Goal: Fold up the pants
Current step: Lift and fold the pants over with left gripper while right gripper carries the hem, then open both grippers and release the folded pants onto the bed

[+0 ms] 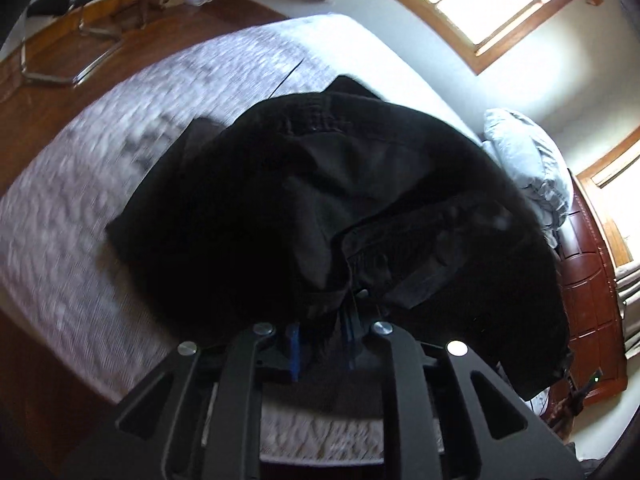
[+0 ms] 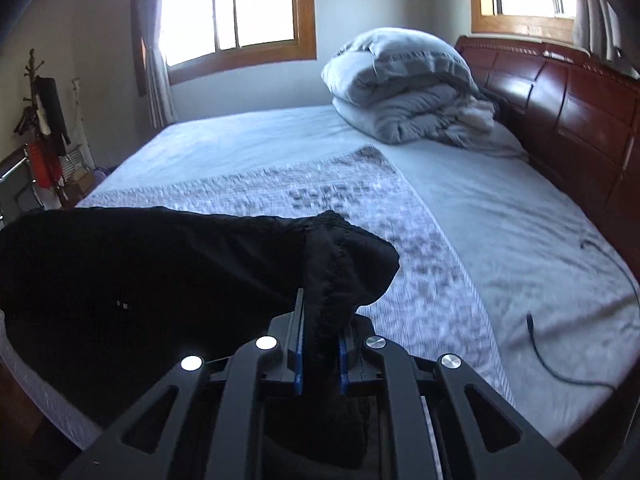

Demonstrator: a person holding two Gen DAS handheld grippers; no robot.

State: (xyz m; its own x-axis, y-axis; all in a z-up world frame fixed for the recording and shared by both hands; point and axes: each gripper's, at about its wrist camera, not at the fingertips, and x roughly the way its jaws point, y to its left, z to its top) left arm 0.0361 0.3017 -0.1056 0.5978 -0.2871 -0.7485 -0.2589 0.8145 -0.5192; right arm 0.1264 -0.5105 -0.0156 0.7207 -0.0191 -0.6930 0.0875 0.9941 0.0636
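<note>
Right tool (image 2: 320, 344): blue pads clamped on a bunched fold of the black pants (image 2: 160, 280), fabric passing between both fingers. Left tool (image 1: 322, 340): jaws nearly closed, dark cloth of the same pants (image 1: 320, 200) pinched between them. The pants hang lifted between the two tools, draped over the near part of the bed (image 2: 480, 220), above a patterned grey blanket (image 2: 340, 200). Farther out, a folded grey duvet (image 2: 404, 88) lies by the wooden headboard (image 2: 560, 120). A black cable (image 2: 560, 364) trails across the sheet.
</note>
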